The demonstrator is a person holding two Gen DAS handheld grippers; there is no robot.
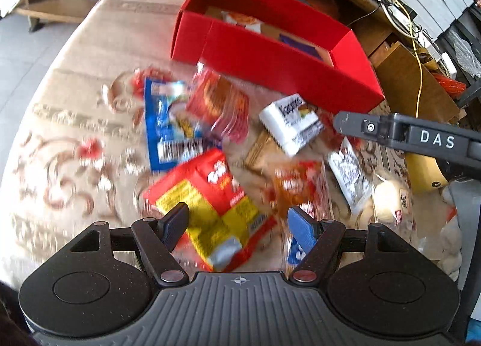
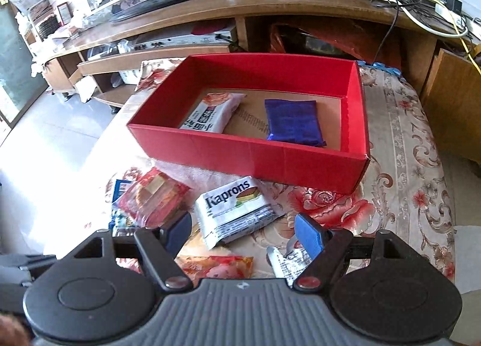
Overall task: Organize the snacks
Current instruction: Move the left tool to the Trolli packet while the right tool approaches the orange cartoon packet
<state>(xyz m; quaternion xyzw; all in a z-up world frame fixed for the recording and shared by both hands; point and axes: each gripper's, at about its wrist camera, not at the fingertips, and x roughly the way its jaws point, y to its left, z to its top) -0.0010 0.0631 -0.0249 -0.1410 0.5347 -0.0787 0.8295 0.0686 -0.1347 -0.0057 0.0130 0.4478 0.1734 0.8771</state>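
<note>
A red cardboard box [image 2: 249, 153] stands open on the flowered tablecloth, with a white packet [image 2: 210, 111] and a blue pouch [image 2: 293, 122] inside. In front of it lie loose snacks: a white Kaprons packet [image 2: 234, 210], a clear red packet [image 2: 153, 195], an orange packet [image 2: 216, 264] and a small white sachet [image 2: 288, 258]. My right gripper [image 2: 242, 233] hovers open just short of the Kaprons packet. In the blurred left wrist view, my left gripper [image 1: 239, 225] is open over a red-and-yellow packet [image 1: 210, 201], near a blue packet [image 1: 168, 123] and the red box [image 1: 270, 54]. One finger of the right gripper [image 1: 360, 128] reaches in from the right.
A wooden TV stand [image 2: 300, 12] with a screen and tangled cables runs behind the box. The table's left edge drops to a tiled floor [image 2: 45, 135]. Bare tablecloth [image 2: 405, 195] lies to the right of the box.
</note>
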